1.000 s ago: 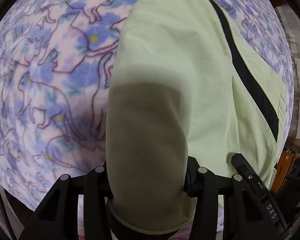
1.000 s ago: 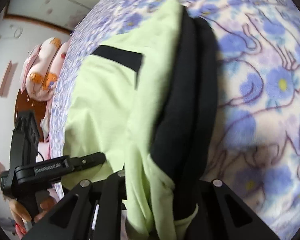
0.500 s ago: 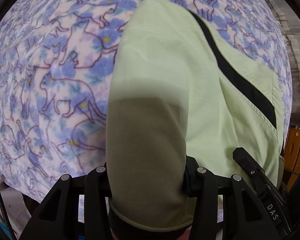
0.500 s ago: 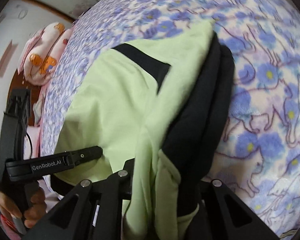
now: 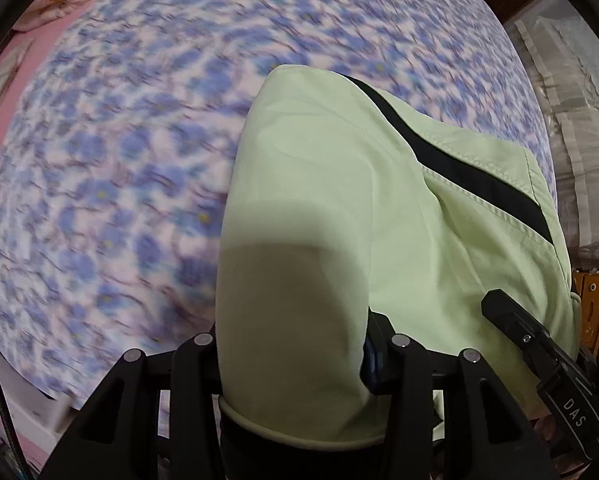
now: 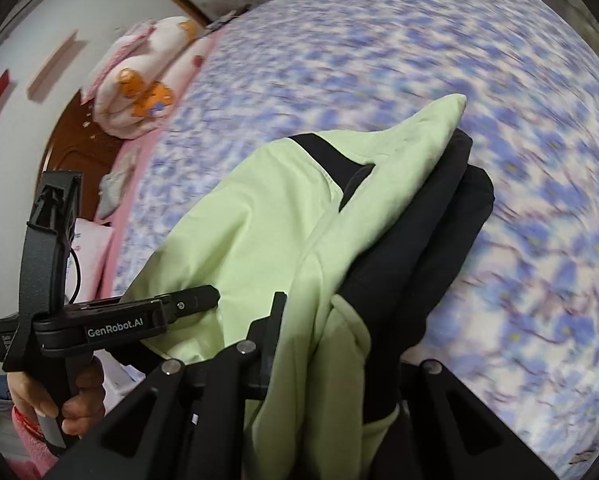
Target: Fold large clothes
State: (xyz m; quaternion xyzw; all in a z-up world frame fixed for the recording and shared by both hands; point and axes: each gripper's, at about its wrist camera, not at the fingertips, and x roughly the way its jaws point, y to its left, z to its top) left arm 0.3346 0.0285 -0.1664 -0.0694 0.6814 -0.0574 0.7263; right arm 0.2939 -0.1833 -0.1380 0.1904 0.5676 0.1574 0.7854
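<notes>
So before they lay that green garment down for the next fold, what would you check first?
1. Left gripper has the light green garment between its jaws: ok.
2. Right gripper clamps the bunched green and black lining: ok.
3. Flowered blanket beneath has bare room to lay the garment on: ok.
4. Garment hangs smooth between the two grips: not ok, right side is bunched.
5. Lower end of the garment clear of the blanket: cannot tell.
6. Pillow at the bed's far end is out of the way: ok.
</notes>
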